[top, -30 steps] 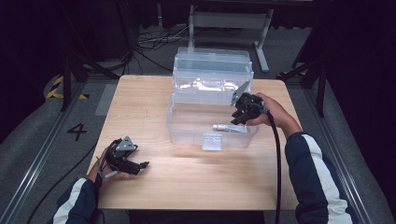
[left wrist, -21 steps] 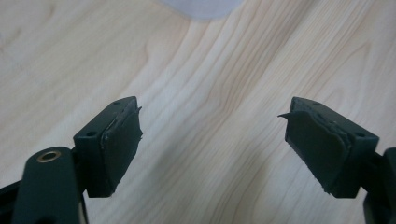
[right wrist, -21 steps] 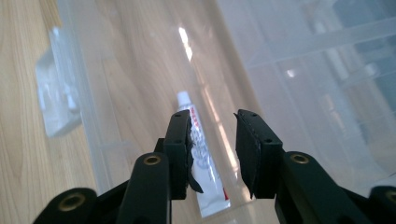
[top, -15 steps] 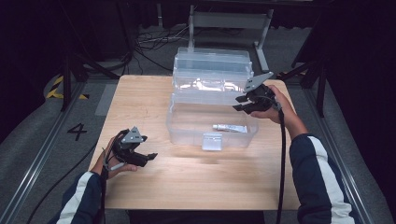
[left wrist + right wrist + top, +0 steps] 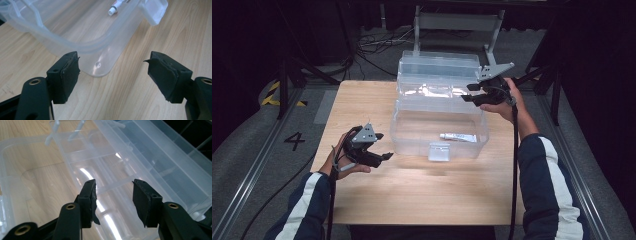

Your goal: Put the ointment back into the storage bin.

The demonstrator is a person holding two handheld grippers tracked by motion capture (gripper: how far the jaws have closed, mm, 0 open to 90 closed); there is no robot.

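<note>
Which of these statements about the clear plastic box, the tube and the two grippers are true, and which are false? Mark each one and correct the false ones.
1. A small white tube lies inside the clear plastic box. True.
2. The box's lid is shut. False: it stands open at the back.
3. The left gripper holds the tube. False: its jaws are apart with nothing between them, and it is off the box's left side over the wooden table.
4. The right gripper is at the box's far right corner, jaws apart and empty. True.
5. The tube lies outside the box on the table. False: it rests on the box's floor near the front right.
</note>
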